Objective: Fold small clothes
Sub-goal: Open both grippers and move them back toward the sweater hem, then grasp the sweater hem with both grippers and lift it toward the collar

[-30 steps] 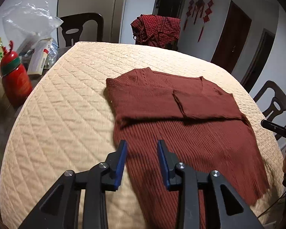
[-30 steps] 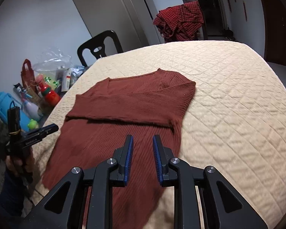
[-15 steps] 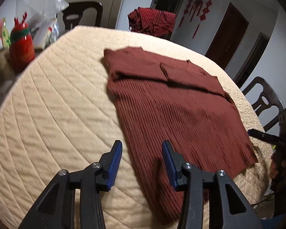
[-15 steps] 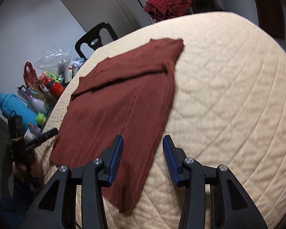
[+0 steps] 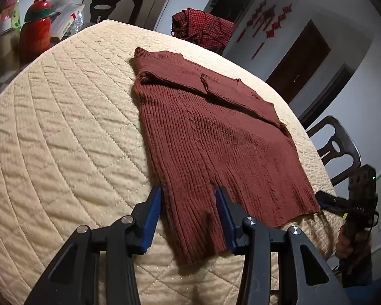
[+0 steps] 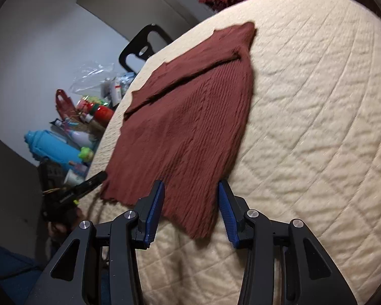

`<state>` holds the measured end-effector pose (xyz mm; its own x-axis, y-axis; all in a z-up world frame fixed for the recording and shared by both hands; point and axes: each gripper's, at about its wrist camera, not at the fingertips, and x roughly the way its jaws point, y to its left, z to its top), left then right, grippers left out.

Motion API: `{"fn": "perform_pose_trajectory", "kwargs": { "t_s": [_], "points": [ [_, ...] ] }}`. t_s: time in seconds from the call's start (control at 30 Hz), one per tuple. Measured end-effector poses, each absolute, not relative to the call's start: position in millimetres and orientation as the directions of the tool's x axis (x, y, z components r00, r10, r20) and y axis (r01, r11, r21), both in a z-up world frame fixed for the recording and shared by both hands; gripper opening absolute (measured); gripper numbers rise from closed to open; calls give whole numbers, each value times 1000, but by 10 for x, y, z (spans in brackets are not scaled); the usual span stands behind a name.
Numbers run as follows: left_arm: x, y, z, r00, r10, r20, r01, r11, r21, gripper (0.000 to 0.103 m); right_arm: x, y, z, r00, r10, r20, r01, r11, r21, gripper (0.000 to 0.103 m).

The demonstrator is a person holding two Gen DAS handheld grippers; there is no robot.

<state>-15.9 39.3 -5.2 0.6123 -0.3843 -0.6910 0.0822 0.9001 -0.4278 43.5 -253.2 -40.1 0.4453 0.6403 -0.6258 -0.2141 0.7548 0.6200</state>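
Both tongs have dropped to the near hem since a second ago. Left tongs (image 5: 188, 218) and right tongs (image 6: 190, 211) stand spread, each straddling a near corner of the maroon ribbed sweater (image 5: 216, 132), which lies flat, sleeves folded across its chest, on the quilted cream tabletop (image 5: 63, 139).

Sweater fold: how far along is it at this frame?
Done: both sleeves of the sweater lie folded across the chest, on the quilted table cover. In hand: the left gripper and the right gripper are open, each at a bottom hem corner, with nothing pinched yet. Left: closing on the hem and likely folding it up toward the collar.
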Motion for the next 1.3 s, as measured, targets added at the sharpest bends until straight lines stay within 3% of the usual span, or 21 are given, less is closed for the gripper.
{"fn": "perform_pose_trajectory", "kwargs": {
  "t_s": [0.23,0.33,0.4,0.6,0.67,1.07,1.3],
  "points": [
    [8,324,-71,619,-418,-665,103,883,-458,47,559,-2527,-434,455,662,-596,-208,729,652,44],
    [3,287,-64,619,-414,-668,108,886,-450,46,557,-2516,-427,455,665,-593,-217,728,650,38],
    [-37,286,-74,614,-417,-671,109,886,-450,37,527,-2492,-447,435,682,-589,-229,716,660,25],
    [-135,326,-115,606,-437,-664,98,870,-483,27,488,-2479,-505,426,684,-592,-220,713,666,18],
    [-104,329,-119,606,-427,-671,86,874,-479,9,518,-2462,-499,434,676,-596,-220,721,657,9],
    [-421,599,335,704,-425,-569,121,861,-493,8,147,-2678,114,526,705,-476,-337,686,645,8],
    [-505,644,119,646,-418,-638,87,871,-483,8,28,-2734,-294,461,676,-575,-223,715,663,8]
  ]
}}
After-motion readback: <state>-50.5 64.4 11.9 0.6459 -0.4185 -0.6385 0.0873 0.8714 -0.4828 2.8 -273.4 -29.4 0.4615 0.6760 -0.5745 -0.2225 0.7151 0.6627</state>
